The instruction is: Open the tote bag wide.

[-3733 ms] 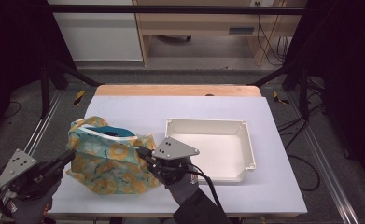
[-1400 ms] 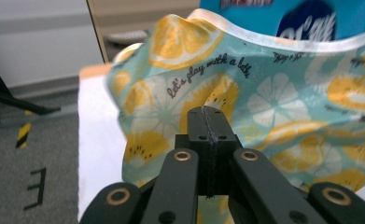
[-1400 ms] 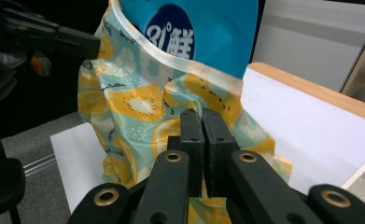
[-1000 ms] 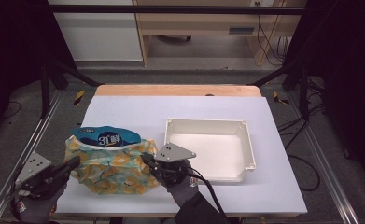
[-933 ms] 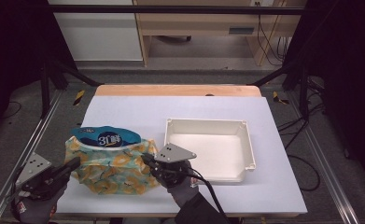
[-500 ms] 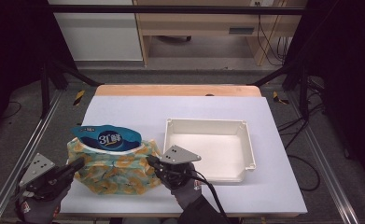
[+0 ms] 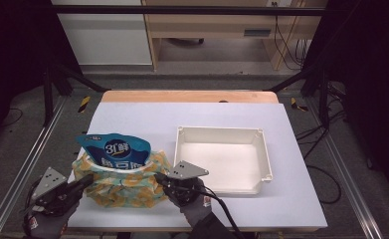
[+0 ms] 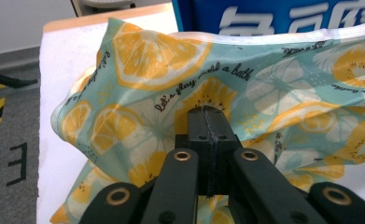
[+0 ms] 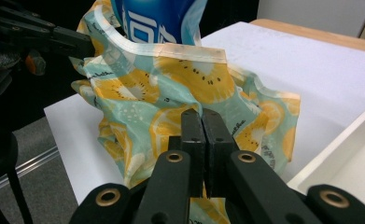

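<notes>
A lemon-print cloth bag [image 7: 122, 181] slumps on the near left part of the white table [image 7: 232, 119], a blue snack packet [image 7: 113, 149] standing upright out of its open mouth. The left gripper [image 7: 85, 180] pinches the bag's cloth at about nine o'clock from the packet, jaws clamped flat together on the fabric, as the left gripper view confirms with the print [image 8: 180, 93] bunched over the closed tips. The right gripper [image 7: 158, 178] bites the opposite side at about three o'clock, jaws likewise pressed together on the cloth [image 9: 189, 88].

The bag's mouth runs roughly left to right between the two grips, so the packet sits on the line joining them, about equally near to each hand. The empty white tray [image 7: 222, 130] lies at three o'clock from the bag, just beyond the right gripper and close beside it, making the right hand the nearer one to it. The next move likely turns on peeling the cloth down clear of the packet, or carrying the bundle rightward to the tray.
</notes>
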Available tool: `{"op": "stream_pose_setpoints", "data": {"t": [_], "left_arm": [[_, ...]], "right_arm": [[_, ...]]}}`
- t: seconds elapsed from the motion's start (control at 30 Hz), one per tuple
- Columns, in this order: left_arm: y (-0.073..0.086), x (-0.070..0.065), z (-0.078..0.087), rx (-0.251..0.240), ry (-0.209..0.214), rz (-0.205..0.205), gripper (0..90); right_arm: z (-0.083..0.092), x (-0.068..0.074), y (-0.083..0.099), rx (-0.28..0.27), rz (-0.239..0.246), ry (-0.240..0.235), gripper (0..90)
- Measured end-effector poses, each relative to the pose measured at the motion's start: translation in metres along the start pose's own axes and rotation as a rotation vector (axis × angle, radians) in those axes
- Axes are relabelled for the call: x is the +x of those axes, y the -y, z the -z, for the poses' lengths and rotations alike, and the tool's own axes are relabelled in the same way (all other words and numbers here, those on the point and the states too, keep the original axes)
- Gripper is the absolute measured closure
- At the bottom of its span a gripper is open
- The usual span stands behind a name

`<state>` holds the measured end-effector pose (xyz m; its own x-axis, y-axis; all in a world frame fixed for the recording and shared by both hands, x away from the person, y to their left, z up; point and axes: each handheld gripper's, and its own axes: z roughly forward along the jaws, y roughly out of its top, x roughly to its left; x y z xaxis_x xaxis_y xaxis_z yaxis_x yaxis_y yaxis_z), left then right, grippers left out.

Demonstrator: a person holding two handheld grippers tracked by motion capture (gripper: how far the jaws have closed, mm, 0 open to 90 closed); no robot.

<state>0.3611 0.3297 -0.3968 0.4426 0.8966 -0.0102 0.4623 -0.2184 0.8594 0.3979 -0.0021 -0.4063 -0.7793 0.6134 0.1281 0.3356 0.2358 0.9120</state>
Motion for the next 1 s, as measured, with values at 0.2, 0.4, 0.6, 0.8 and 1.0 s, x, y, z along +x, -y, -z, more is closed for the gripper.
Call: {"op": "stream_pose_setpoints", "data": {"t": [0.2, 0.4, 0.6, 0.8, 1.0], "left_arm": [[0.008, 0.000, -0.008, 0.026, -0.004, -0.009, 89.7], [0.016, 0.000, -0.015, 0.047, -0.011, -0.022, 89.7], [0.023, 0.001, -0.022, 0.076, -0.011, -0.042, 89.7], [0.029, 0.001, -0.032, 0.117, -0.010, -0.043, 89.7], [0.034, 0.003, -0.039, 0.175, -0.013, -0.052, 89.7]], "right_arm": [[-0.008, 0.000, 0.012, 0.017, -0.022, -0.003, 88.6], [-0.017, 0.004, 0.025, 0.040, -0.028, 0.002, 88.4], [-0.024, 0.005, 0.036, 0.060, -0.029, 0.013, 88.2], [-0.029, 0.005, 0.044, 0.084, -0.032, 0.025, 88.0], [-0.036, 0.004, 0.052, 0.107, -0.036, 0.029, 87.9]]}}
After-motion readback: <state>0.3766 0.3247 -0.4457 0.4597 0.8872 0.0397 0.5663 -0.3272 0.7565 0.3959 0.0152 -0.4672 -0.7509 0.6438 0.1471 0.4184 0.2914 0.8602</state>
